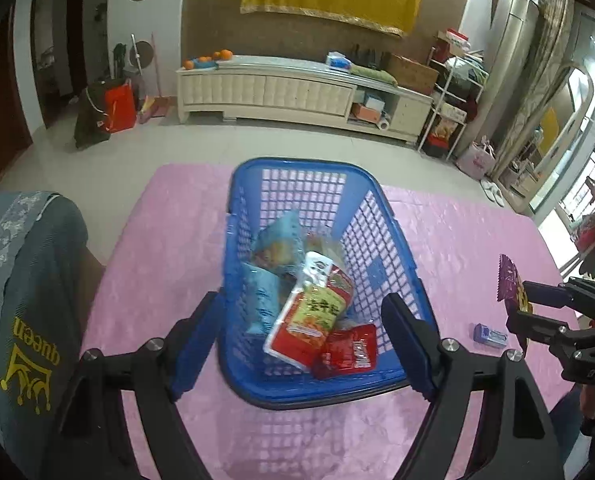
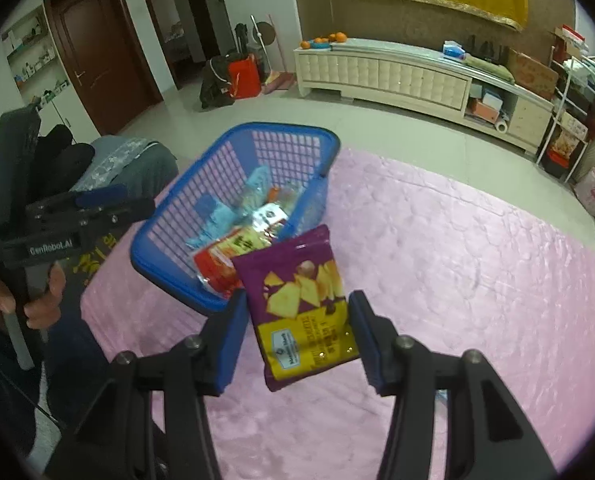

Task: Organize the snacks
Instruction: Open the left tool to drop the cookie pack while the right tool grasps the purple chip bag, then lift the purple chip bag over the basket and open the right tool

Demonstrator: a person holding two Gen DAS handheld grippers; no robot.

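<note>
A purple chip bag [image 2: 303,304] hangs between the blue pads of the right gripper [image 2: 297,344], lifted above the pink tablecloth [image 2: 457,260]; the pads press its two side edges, so the gripper is clamped on the bag. In the left wrist view the same bag shows edge-on at the far right, held just right of the blue basket [image 1: 377,216]. The basket sits on the cloth and holds a red and yellow packet [image 1: 309,316], a small red packet [image 1: 349,350] at its near wall, and light blue packets [image 1: 275,240] on its left side. The left gripper [image 1: 303,344] hovers over the basket's near rim, fingers spread wide and empty. A small blue pack [image 1: 489,334] lies on the cloth right of the basket. A grey cushion [image 1: 25,280] is at the left edge of the table
</note>
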